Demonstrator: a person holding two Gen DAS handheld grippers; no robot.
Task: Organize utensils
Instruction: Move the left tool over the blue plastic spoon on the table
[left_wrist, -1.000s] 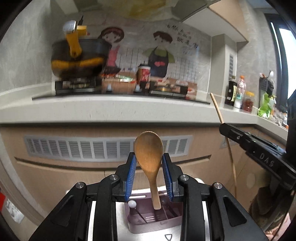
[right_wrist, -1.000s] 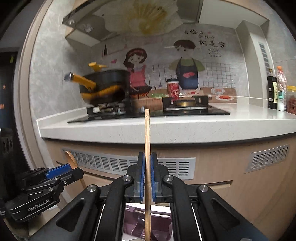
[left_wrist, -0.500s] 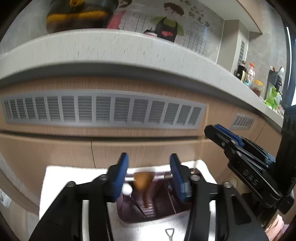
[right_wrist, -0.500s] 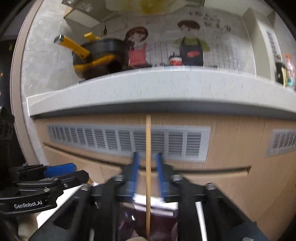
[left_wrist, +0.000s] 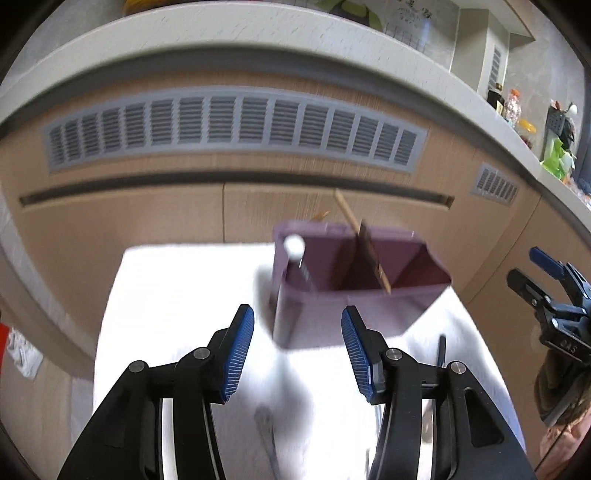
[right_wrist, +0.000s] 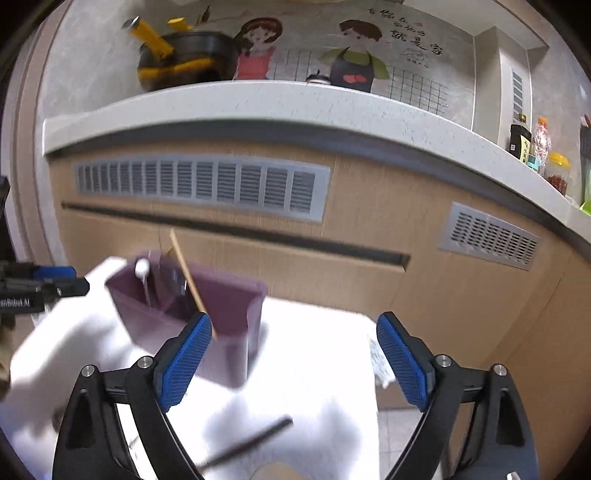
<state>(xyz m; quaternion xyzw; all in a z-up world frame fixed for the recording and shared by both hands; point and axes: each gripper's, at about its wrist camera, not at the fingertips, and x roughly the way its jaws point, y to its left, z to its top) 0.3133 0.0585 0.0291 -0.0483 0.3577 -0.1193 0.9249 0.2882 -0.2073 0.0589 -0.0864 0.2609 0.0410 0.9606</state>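
On white cloth (left_wrist: 177, 295): purple caddy (left_wrist: 354, 310) holding chopstick (left_wrist: 364, 242); left tongs (left_wrist: 297, 354) released, empty; right tongs (right_wrist: 291, 363) opening, empty.

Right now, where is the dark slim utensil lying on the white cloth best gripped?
Probably mid-shaft on the dark slim utensil, coming from above with the right gripper, whose jaws are opening with nothing between them. It lies flat and diagonal on the white cloth, so roll the jaws to straddle it crosswise.
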